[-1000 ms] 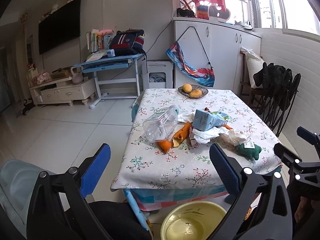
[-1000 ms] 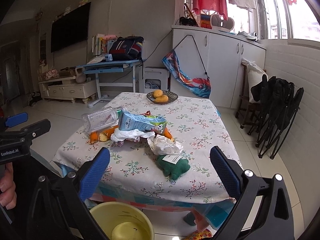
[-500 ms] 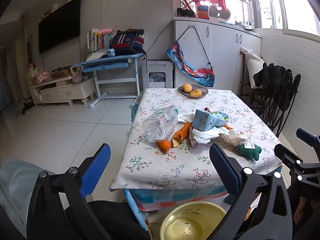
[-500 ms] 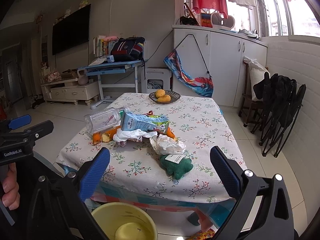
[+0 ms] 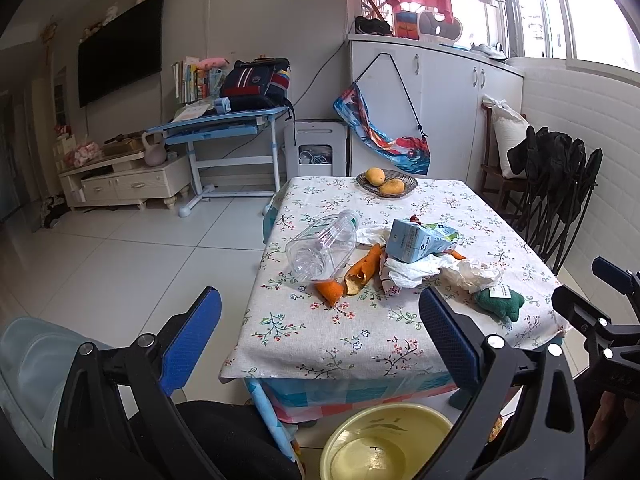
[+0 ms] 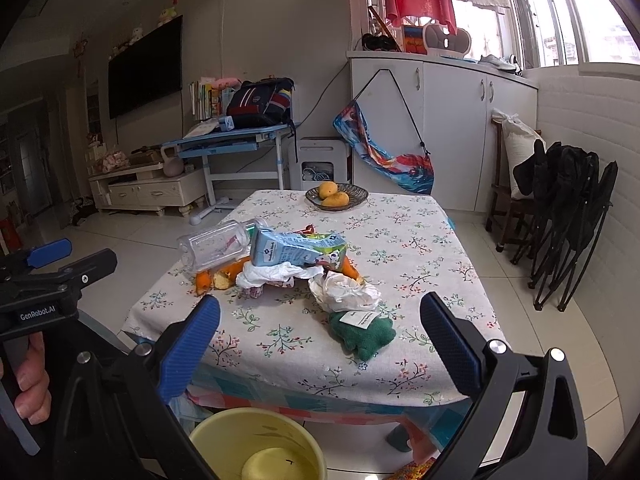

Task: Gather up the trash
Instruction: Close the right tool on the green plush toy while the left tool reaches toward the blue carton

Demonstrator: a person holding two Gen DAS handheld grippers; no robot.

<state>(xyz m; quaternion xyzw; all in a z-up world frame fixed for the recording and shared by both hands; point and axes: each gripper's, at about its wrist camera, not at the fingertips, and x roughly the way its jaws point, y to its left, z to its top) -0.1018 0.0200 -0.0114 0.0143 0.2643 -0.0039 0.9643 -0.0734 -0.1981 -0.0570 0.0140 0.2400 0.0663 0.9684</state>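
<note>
Left claw (image 5: 320, 330) released, body marked "GenRobot.AI" | right claw (image 6: 320, 330) released | milk carton (image 6: 296, 250) print unreadable

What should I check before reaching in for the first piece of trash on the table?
1. Left gripper open and empty: ok.
2. Right gripper open and empty: ok.
3. Yellow bin in place below the table edge, mouth unobstructed: ok.
4. Nearest trash, the crumpled tissue, free on top: ok.
5. Milk carton resting on other wrappers, may shift if the pile is disturbed: not ok.
6. Plastic bottle capped or empty: cannot tell.
</note>
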